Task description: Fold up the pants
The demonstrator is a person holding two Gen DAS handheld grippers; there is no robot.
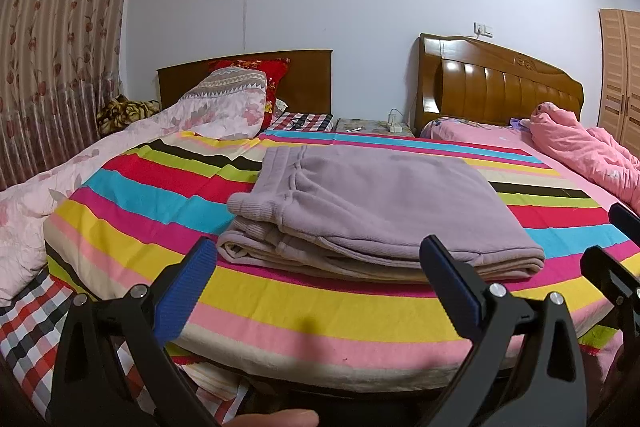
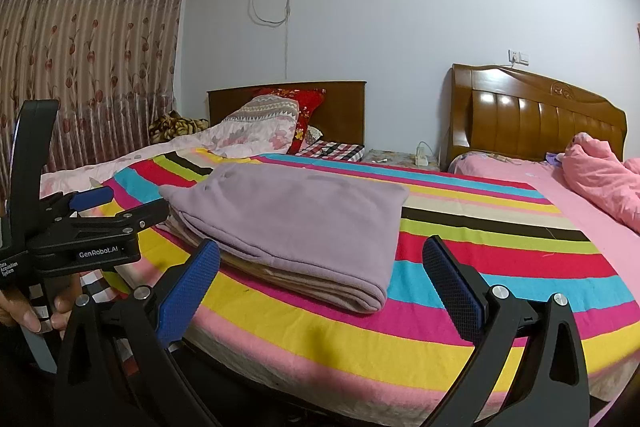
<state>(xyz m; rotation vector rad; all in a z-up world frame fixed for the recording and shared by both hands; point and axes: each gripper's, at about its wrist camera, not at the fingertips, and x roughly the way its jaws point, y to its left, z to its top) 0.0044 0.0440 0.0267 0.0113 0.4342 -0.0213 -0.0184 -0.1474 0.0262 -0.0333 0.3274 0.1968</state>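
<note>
**Folded pants on the striped bed, both tools held clear**

The soft lilac fleece pants (image 1: 372,211) lie folded into a thick rectangular stack on the bright multicoloured striped bedspread (image 1: 320,315), toward the near edge of the bed and roughly midway along it. The ribbed waistband faces the left side of the bed, and the pale lining shows along the layered near edge of the stack.

The left tool (image 1: 316,283), black with blue ribbed pads, hovers just off the near edge of the bed with its fingers (image 1: 188,291) spread wide apart, gripping nothing. The pants sit beyond the gap between them, untouched.

The right tool (image 2: 320,283) is also held at the near edge, its fingers (image 2: 452,283) likewise wide apart and empty, with the right end of the stack ahead of it.

In the right wrist view the left tool appears at the left margin, a hand (image 2: 24,311) wrapped around its handle.
</note>
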